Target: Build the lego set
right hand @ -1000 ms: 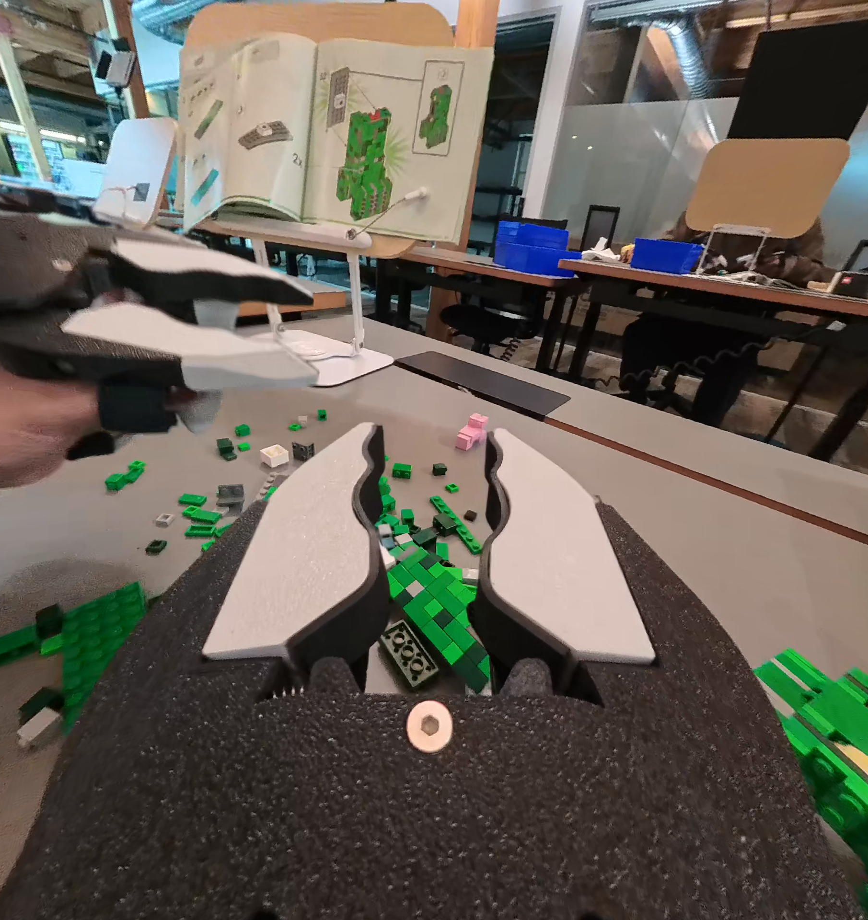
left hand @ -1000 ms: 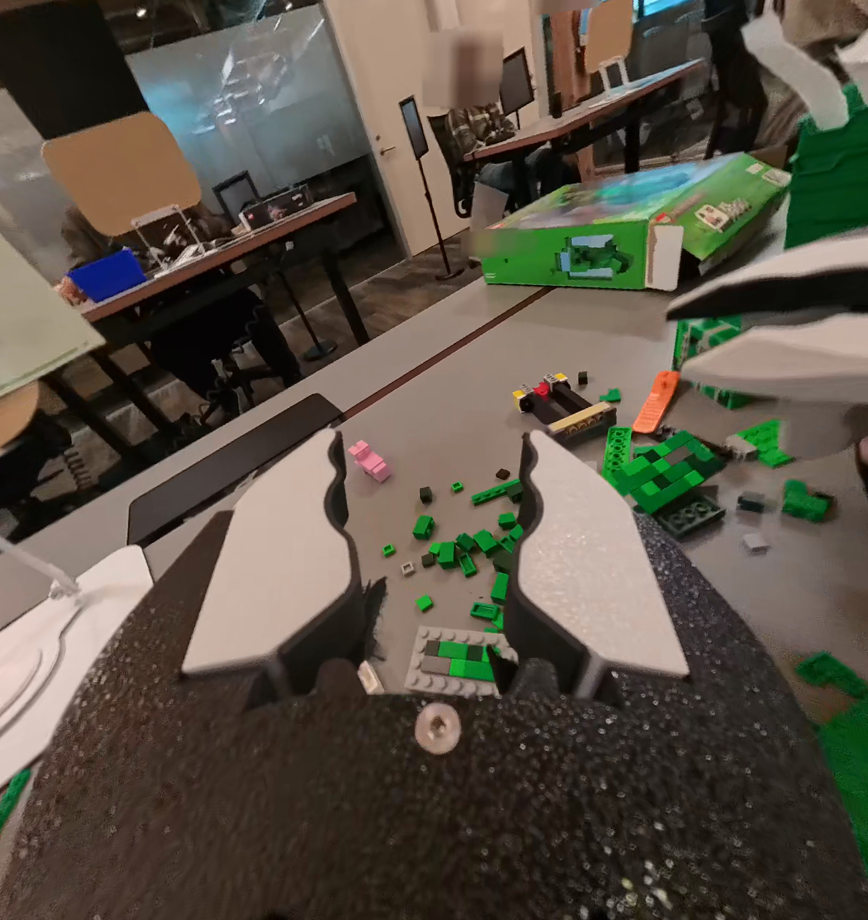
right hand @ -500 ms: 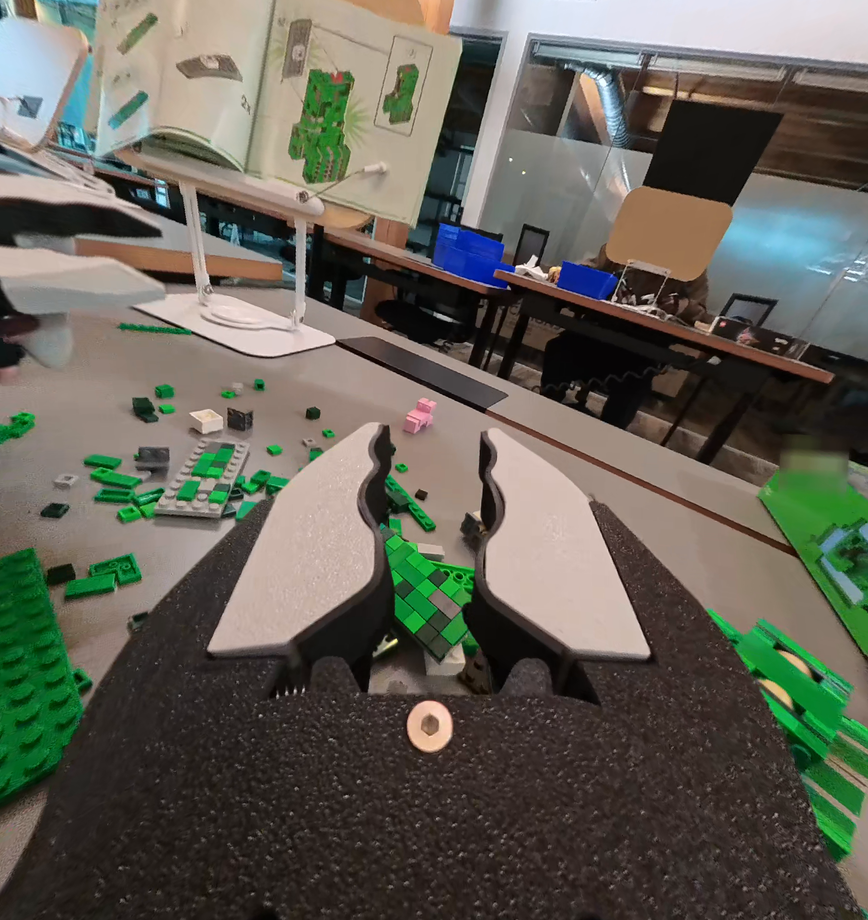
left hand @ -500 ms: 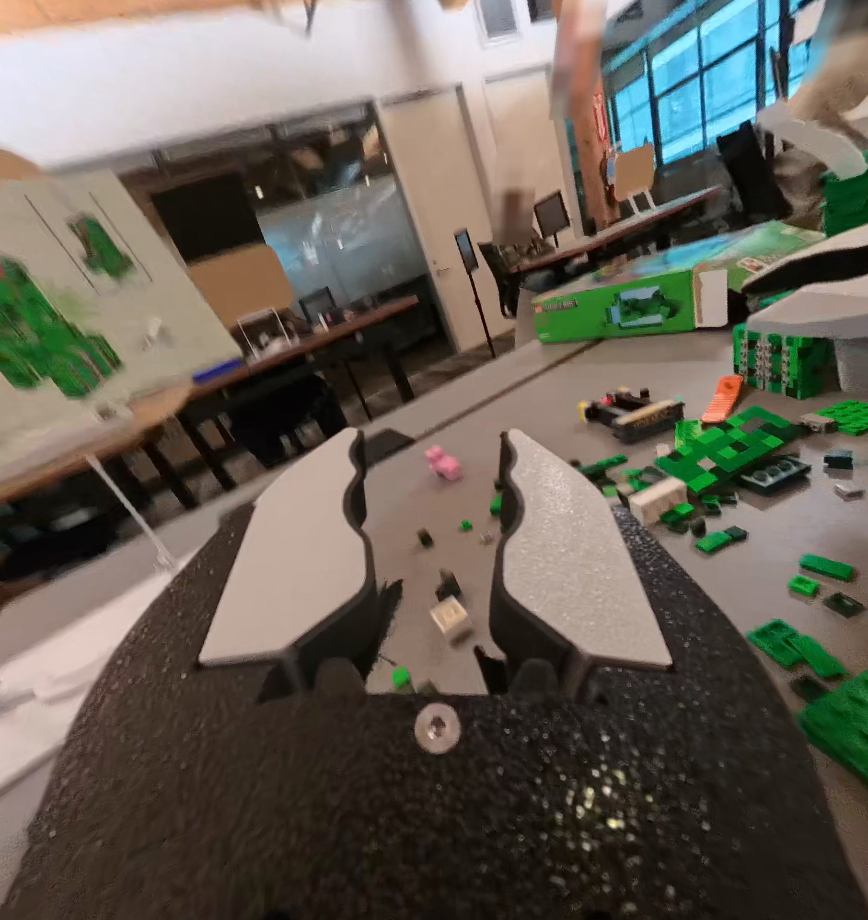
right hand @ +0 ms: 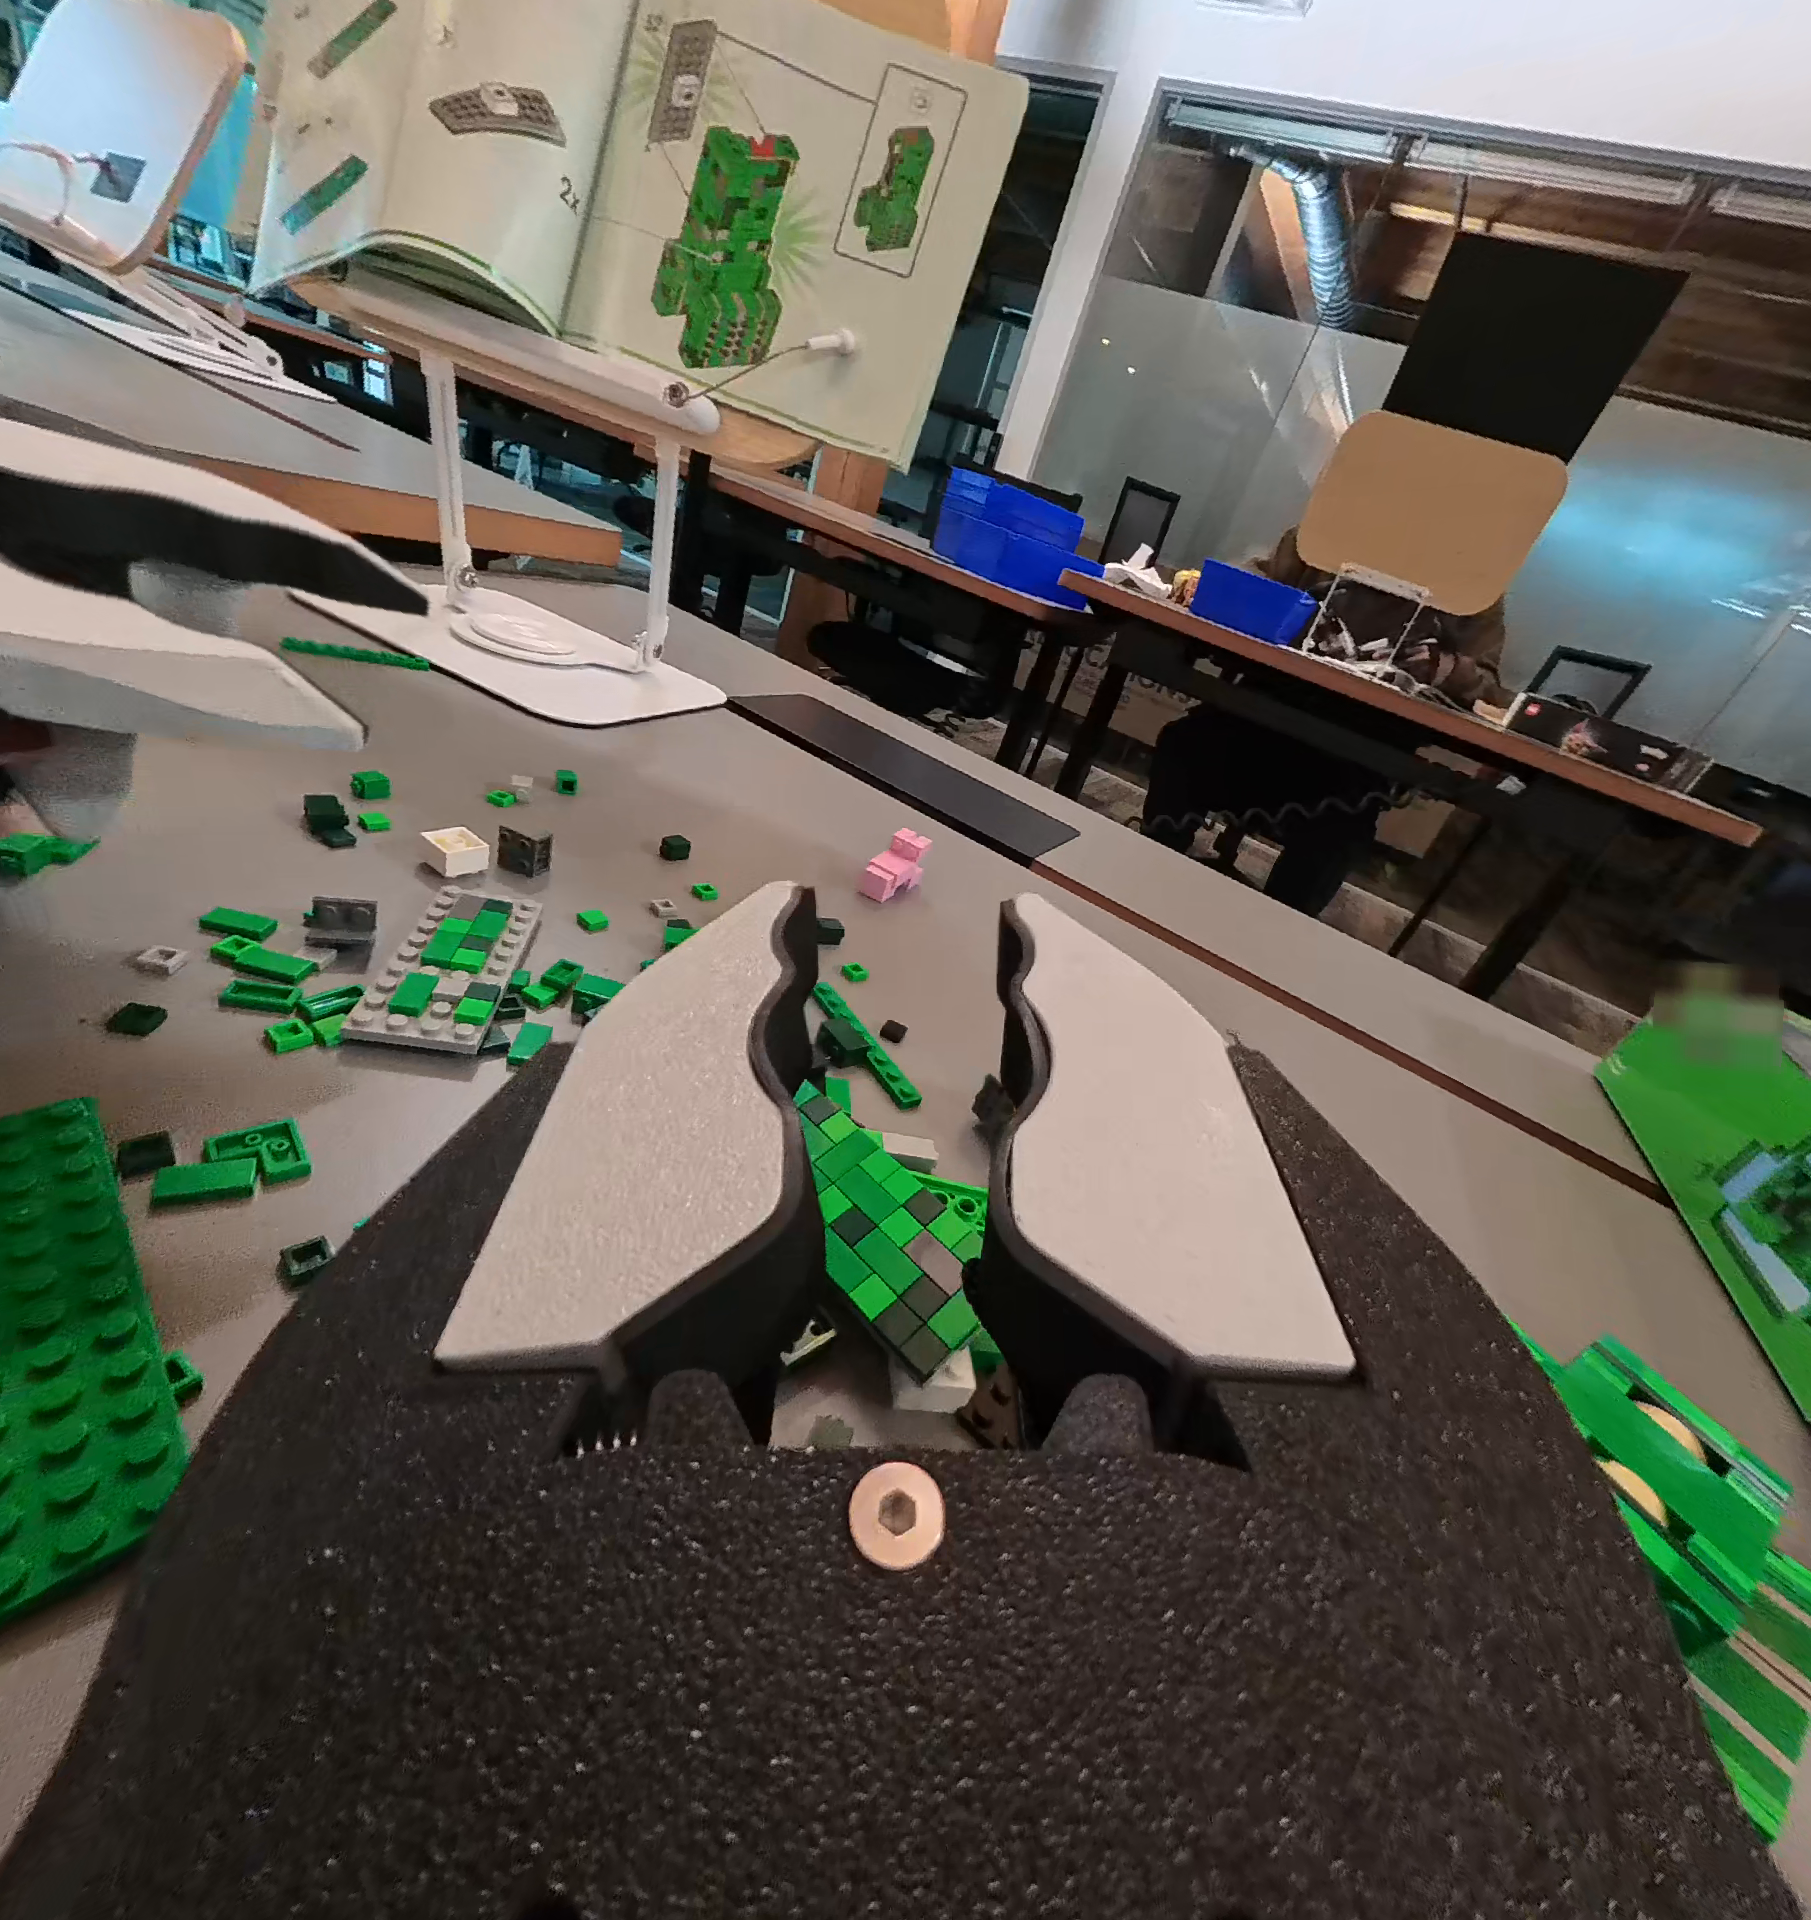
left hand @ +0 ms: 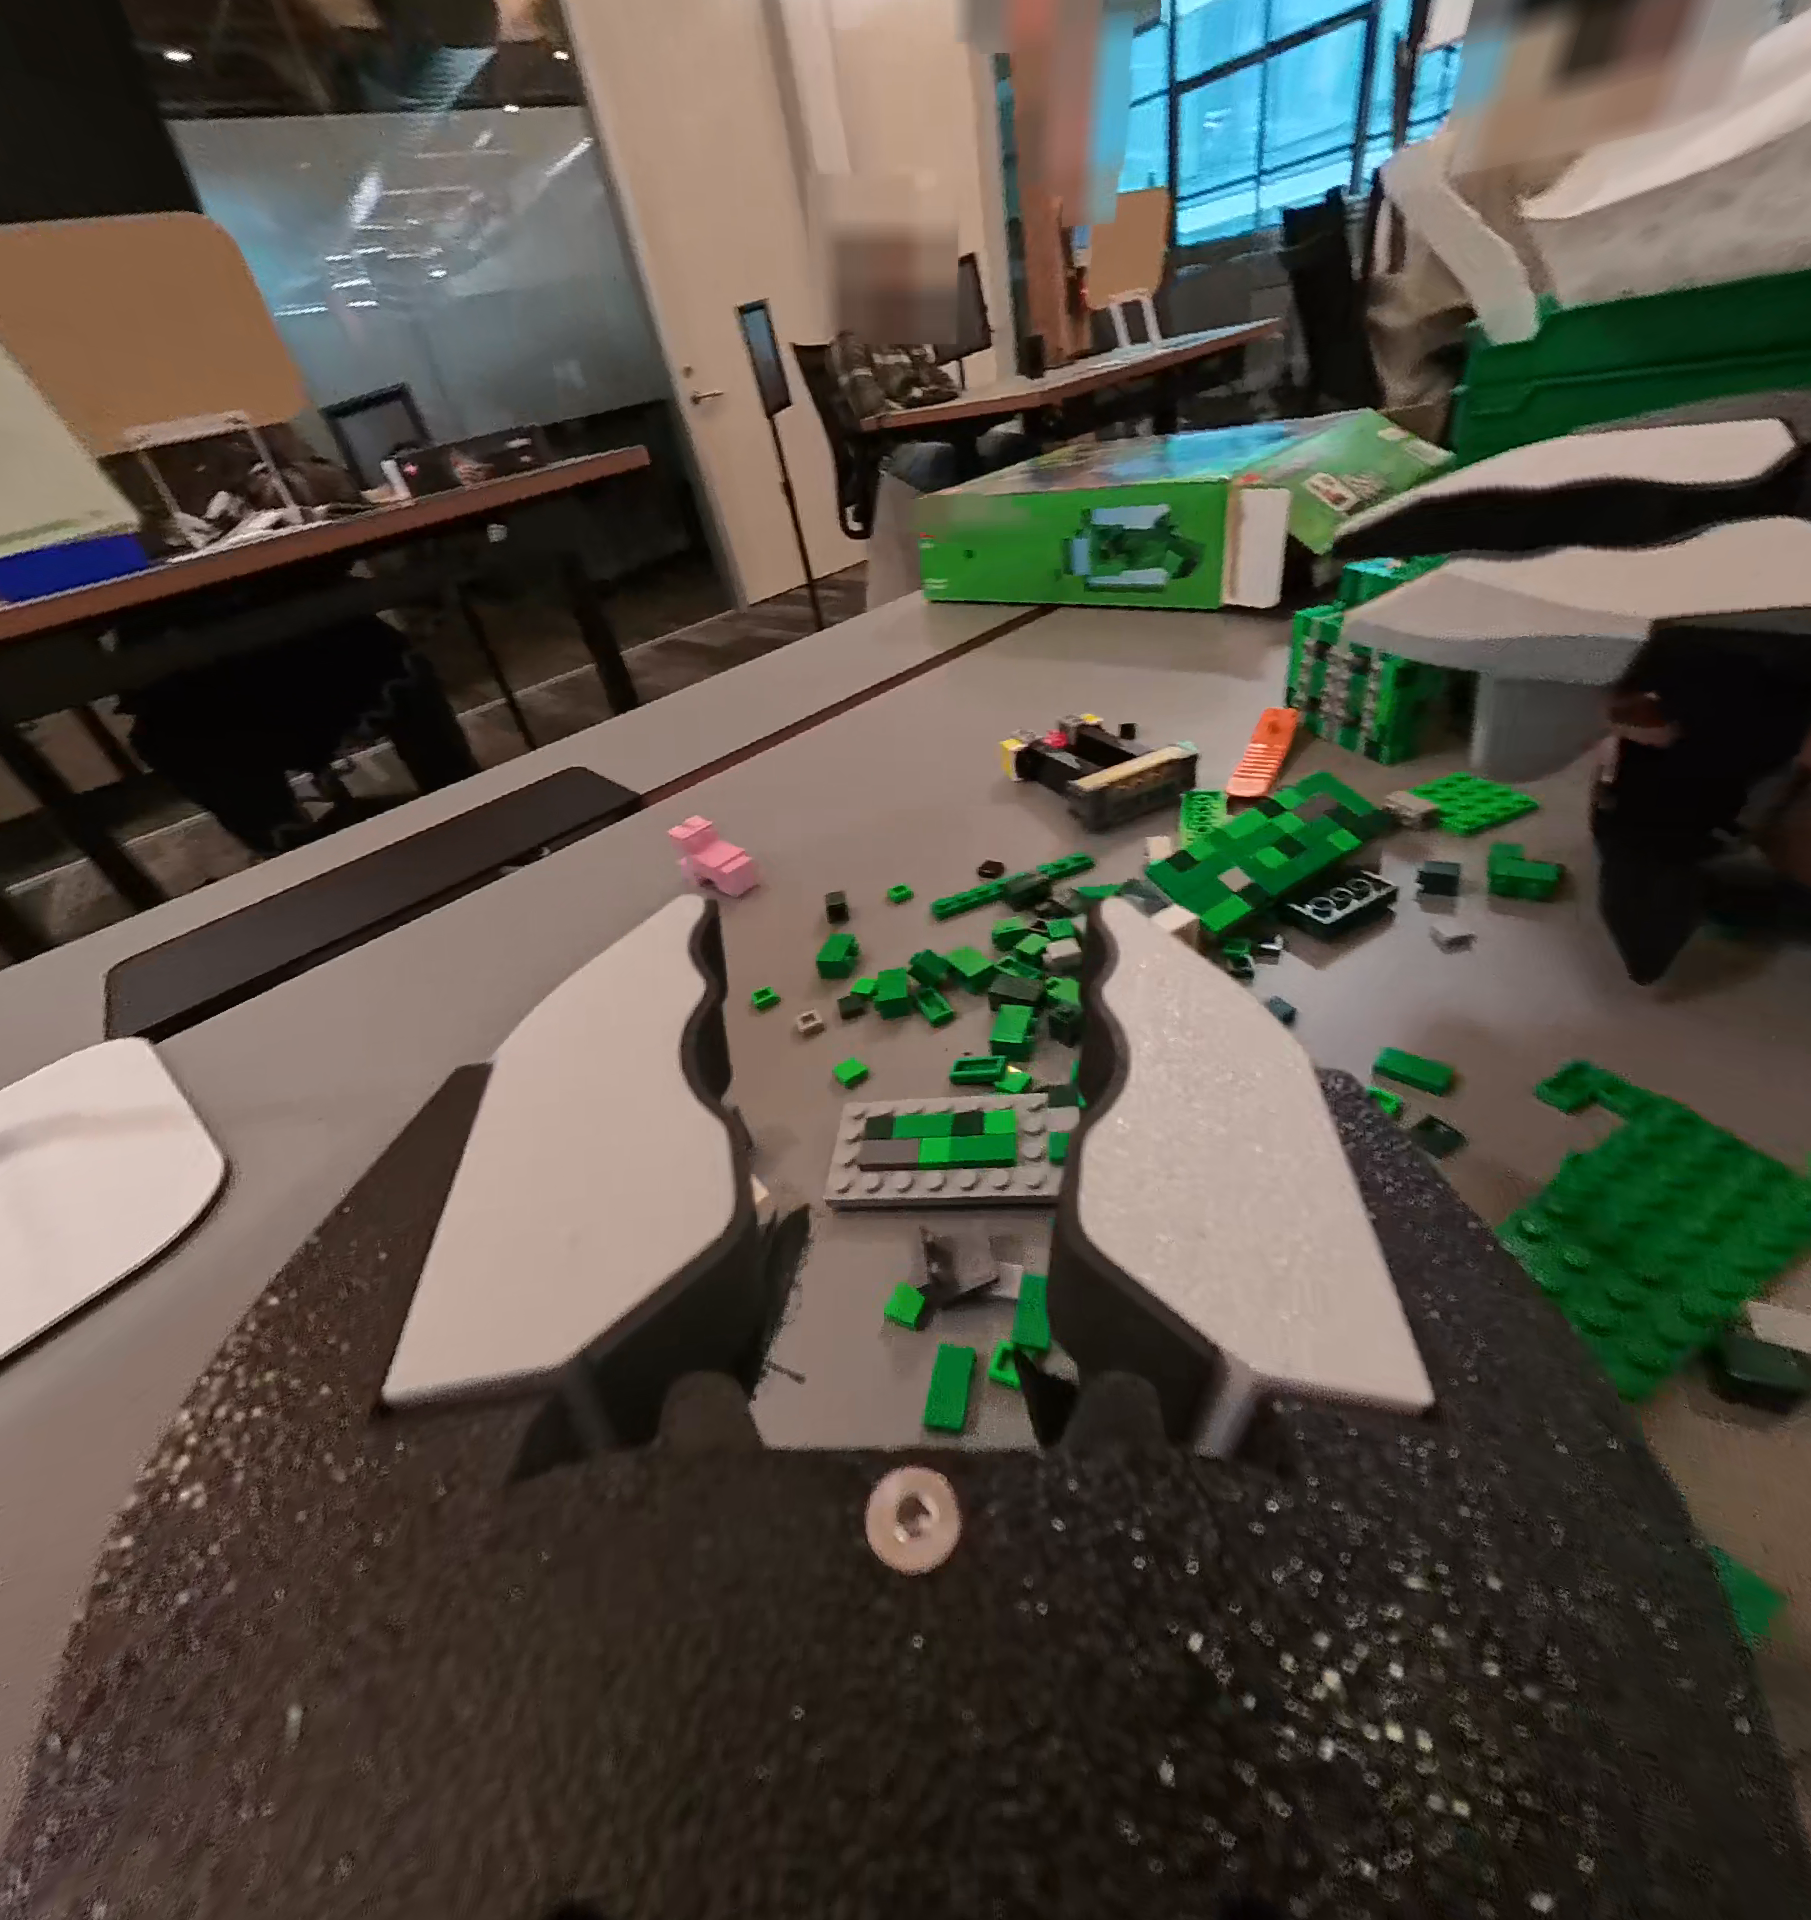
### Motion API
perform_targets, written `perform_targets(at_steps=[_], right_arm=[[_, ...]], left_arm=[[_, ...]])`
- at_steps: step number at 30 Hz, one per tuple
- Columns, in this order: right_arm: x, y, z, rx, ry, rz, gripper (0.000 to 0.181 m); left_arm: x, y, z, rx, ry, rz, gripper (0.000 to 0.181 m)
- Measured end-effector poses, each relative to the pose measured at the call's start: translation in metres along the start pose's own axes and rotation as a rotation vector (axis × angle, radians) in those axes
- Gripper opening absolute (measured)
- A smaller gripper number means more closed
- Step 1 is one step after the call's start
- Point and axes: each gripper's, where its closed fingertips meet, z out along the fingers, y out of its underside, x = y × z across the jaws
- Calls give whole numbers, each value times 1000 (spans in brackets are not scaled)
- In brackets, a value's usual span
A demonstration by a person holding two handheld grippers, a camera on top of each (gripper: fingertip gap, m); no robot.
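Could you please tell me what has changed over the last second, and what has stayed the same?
The left gripper swung up and away half a second ago, then came back, so the grey plate with green tiles lies between its fingers again. The right gripper tilted but stayed over the green tiled panel. Both stayed open; nothing was taken hold of or let go. The pink pig and loose bricks kept their places.

The left black, grainy tool with pale grey flat fingers [left hand: 906, 1029] hangs tilted downward, jaws parted and empty. The right tool of the same black-and-grey build [right hand: 901, 997] is likewise angled down, its jaws apart, gripping nothing.
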Motion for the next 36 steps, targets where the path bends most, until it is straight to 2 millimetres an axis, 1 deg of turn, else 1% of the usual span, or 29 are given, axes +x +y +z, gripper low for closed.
perform_targets(at_steps=[3, 7, 11, 14, 17, 22, 24, 26, 27, 29, 30, 32, 34, 36], right_arm=[[-1, 0, 0, 5, -12, 3, 32], [-3, 0, -1, 8, -41, 35, 32], [-5, -8, -4, 59, -51, 43, 32], [-1, -13, -6, 100, -42, 77, 33], [1, -9, -3, 79, -47, 102, 39], [1, -7, -1, 62, -39, 68, 39], [8, -8, -3, 66, -3, 36, 39], [21, -12, -9, 85, 52, -5, 36], [30, -15, -12, 91, 97, -23, 35], [47, -21, -18, 103, 158, -32, 35], [54, -25, -20, 108, 167, -20, 35], [65, -34, -23, 114, 170, 2, 35], [75, -43, -26, 104, 169, -12, 36], [77, -50, -27, 73, 123, -63, 36]], left_arm=[[8, 0, 0, -2, 33, 15, 64], [8, 1, -1, -10, 13, 35, 64], [11, 5, -2, -38, -7, 86, 64], [5, 4, -2, -31, -22, 45, 63], [1, 1, -4, -13, -36, 16, 63], [3, 1, -6, -9, -29, 23, 63], [4, 1, -7, -9, -31, 24, 63], [1, 0, -7, -6, -44, 16, 64], [-4, 1, -8, -11, -72, 12, 64], [-23, 7, -8, -49, -183, 7, 64], [-27, 8, -8, -58, -199, -4, 65], [-30, 7, -10, -47, -204, -23, 65], [-32, 7, -13, -45, -204, -22, 64], [-33, 4, -15, -33, -197, -30, 64]])
